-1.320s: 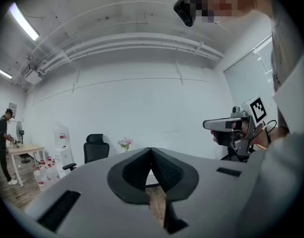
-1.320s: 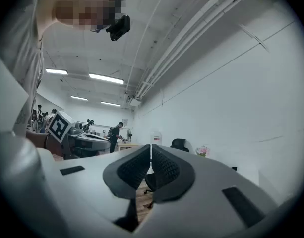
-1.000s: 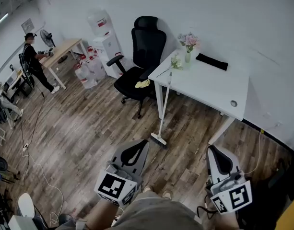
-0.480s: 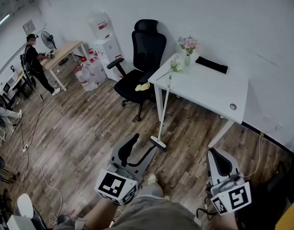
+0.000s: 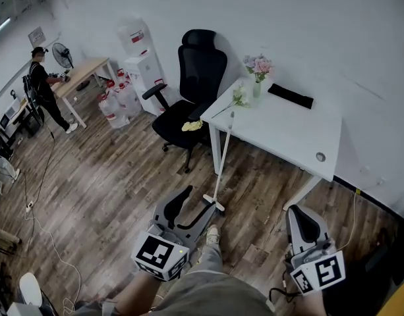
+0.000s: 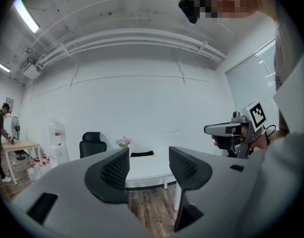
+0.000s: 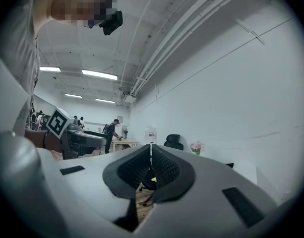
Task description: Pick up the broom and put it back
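Observation:
The broom [image 5: 221, 158] leans upright against the near left corner of the white table [image 5: 287, 133], its white handle top at the table edge and its head [image 5: 213, 204] on the wood floor. My left gripper [image 5: 194, 207] is low, just short of the broom head; its jaws are opening and nothing is between them. Through the gap between its jaws, the left gripper [image 6: 149, 170] view shows only the table [image 6: 147, 163] and floor. My right gripper [image 5: 299, 216] hangs to the right near the table's front leg, shut and empty, as in the right gripper [image 7: 151, 166] view.
A black office chair [image 5: 188, 91] with a yellow cloth on its seat stands left of the table. A flower vase [image 5: 258, 71] and a black pad [image 5: 290, 96] are on the table. Water bottles [image 5: 116, 101], a wooden desk and a person [image 5: 42, 87] are far left. A cable [image 5: 43, 203] trails across the floor.
The left gripper's jaws went from shut to wide apart. Both grippers and the head view moved forward toward the broom, whose head now lies right by the left jaws.

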`<action>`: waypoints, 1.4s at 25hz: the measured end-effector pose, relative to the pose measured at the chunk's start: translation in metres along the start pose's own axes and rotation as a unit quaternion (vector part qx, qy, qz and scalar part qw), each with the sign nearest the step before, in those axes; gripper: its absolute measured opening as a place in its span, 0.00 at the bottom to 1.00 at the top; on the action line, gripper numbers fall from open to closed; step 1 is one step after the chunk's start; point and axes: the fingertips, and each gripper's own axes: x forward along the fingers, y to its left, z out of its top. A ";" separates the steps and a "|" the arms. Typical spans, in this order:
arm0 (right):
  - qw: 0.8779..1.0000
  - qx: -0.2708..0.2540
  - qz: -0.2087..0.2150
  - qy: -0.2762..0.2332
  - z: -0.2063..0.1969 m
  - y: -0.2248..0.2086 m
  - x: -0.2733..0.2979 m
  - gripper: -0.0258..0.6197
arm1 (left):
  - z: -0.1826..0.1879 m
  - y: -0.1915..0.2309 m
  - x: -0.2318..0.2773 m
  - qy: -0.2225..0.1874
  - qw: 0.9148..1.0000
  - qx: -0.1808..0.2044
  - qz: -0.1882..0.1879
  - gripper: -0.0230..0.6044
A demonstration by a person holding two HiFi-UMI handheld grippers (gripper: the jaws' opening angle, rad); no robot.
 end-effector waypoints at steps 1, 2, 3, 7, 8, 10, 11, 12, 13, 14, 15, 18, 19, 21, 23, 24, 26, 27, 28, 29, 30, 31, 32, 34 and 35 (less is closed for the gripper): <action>1.000 -0.001 0.000 0.003 -0.001 -0.004 0.008 0.09 | -0.001 0.006 0.007 0.001 1.000 -0.003 -0.001 0.44; 1.000 -0.002 0.000 0.006 -0.003 -0.007 0.017 0.09 | -0.002 0.012 0.014 0.001 1.000 -0.006 -0.001 0.44; 1.000 -0.003 0.000 0.009 -0.005 -0.011 0.025 0.09 | -0.004 0.019 0.020 0.002 1.000 -0.008 -0.001 0.44; 1.000 -0.001 -0.005 0.021 -0.012 -0.025 0.064 0.09 | -0.010 0.048 0.050 0.012 1.000 -0.009 -0.006 0.44; 1.000 0.000 -0.007 0.024 -0.014 -0.029 0.075 0.09 | -0.012 0.056 0.059 0.017 1.000 -0.009 -0.008 0.44; 0.999 0.003 -0.011 0.031 -0.017 -0.038 0.098 0.09 | -0.015 0.073 0.079 0.025 1.000 -0.010 -0.012 0.44; 0.999 0.004 -0.013 0.036 -0.019 -0.042 0.109 0.09 | -0.017 0.082 0.089 0.029 0.999 -0.011 -0.015 0.44; 0.999 0.005 -0.015 0.041 -0.021 -0.047 0.121 0.09 | -0.019 0.090 0.099 0.033 0.999 -0.012 -0.018 0.44; 0.999 0.005 -0.018 0.046 -0.023 -0.052 0.132 0.09 | -0.020 0.098 0.109 0.038 0.999 -0.012 -0.022 0.44; 0.999 0.005 -0.021 0.050 -0.025 -0.057 0.143 0.09 | -0.021 0.106 0.118 0.041 0.999 -0.009 -0.027 0.44; 0.998 0.005 -0.025 0.054 -0.026 -0.062 0.155 0.09 | -0.021 0.113 0.128 0.044 0.999 -0.004 -0.031 0.44; 0.997 0.006 -0.034 0.067 -0.032 -0.075 0.190 0.09 | -0.022 0.136 0.155 0.049 0.998 0.001 -0.048 0.44; 0.997 0.007 -0.037 0.071 -0.034 -0.078 0.202 0.09 | -0.023 0.144 0.164 0.048 0.997 -0.002 -0.054 0.44; 0.996 0.007 -0.043 0.077 -0.038 -0.084 0.223 0.09 | -0.023 0.159 0.181 0.046 0.997 -0.005 -0.066 0.44; 0.996 0.009 -0.049 0.080 -0.041 -0.090 0.243 0.09 | -0.023 0.171 0.197 0.044 0.996 -0.004 -0.074 0.44; 0.995 0.010 -0.051 0.080 -0.042 -0.092 0.251 0.09 | -0.023 0.177 0.204 0.045 0.996 -0.003 -0.077 0.44; 0.995 0.015 -0.055 0.080 -0.044 -0.095 0.264 0.09 | -0.025 0.187 0.214 0.046 0.995 -0.003 -0.084 0.44; 0.995 0.017 -0.056 0.080 -0.045 -0.097 0.270 0.09 | -0.026 0.190 0.218 0.048 0.995 -0.003 -0.086 0.44; 0.995 0.019 -0.058 0.081 -0.046 -0.099 0.274 0.09 | -0.027 0.193 0.222 0.050 0.995 -0.004 -0.087 0.44; 0.995 0.020 -0.058 0.082 -0.048 -0.103 0.279 0.09 | -0.029 0.196 0.226 0.052 0.995 -0.005 -0.087 0.44; 0.995 0.019 -0.059 0.084 -0.050 -0.106 0.282 0.09 | -0.031 0.198 0.230 0.054 0.995 -0.007 -0.087 0.44; 0.994 0.017 -0.058 0.087 -0.052 -0.109 0.285 0.09 | -0.033 0.200 0.233 0.056 0.995 -0.009 -0.086 0.44; 0.994 0.016 -0.056 0.090 -0.054 -0.112 0.288 0.09 | -0.035 0.202 0.236 0.058 0.995 -0.011 -0.084 0.44; 0.994 0.015 -0.052 0.094 -0.058 -0.118 0.294 0.09 | -0.038 0.207 0.242 0.062 0.995 -0.012 -0.078 0.44; 0.994 0.017 -0.049 0.095 -0.060 -0.121 0.298 0.09 | -0.039 0.209 0.245 0.065 0.995 -0.012 -0.075 0.44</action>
